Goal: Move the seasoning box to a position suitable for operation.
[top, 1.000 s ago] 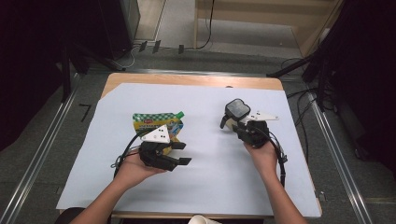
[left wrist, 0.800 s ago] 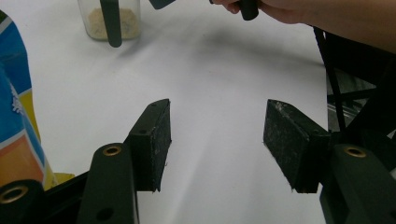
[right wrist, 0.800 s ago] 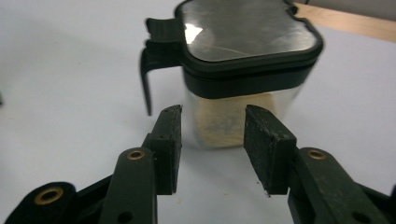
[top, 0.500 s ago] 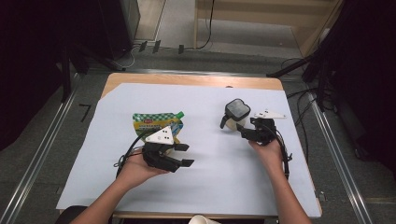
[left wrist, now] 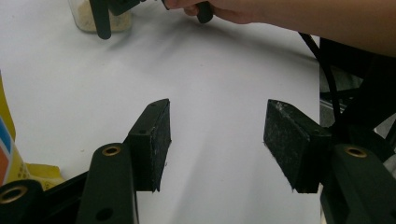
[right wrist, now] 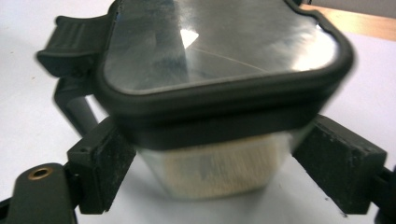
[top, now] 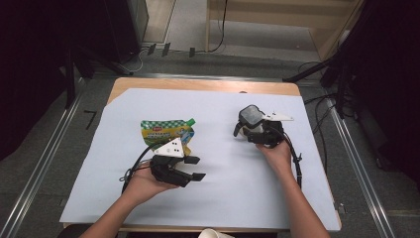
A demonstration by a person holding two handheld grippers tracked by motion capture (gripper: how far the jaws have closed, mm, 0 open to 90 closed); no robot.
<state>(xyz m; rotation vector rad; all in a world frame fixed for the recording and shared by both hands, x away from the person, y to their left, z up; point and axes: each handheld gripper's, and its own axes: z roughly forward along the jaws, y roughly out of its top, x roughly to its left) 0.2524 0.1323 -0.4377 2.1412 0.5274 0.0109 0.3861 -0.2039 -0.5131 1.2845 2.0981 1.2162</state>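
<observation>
- High view: the right hand-held gripper (top: 249, 133) sits at a lidded container (top: 250, 119) on the right of the worktop (top: 223, 198). The left hand-held gripper (top: 194, 168) hovers just in front of a green and yellow pouch (top: 166, 132).
- Left gripper view: jaws spread wide over bare white cover, holding nothing; the pouch edge (left wrist: 9, 140) shows at left, so it looks untouched.
- Right gripper view: both pads (right wrist: 105, 170) flank the clear container (right wrist: 219, 172) below its dark lid (right wrist: 224, 70); whether they press it I cannot tell. I judge the grasp just forming, with lifting or opening left.
</observation>
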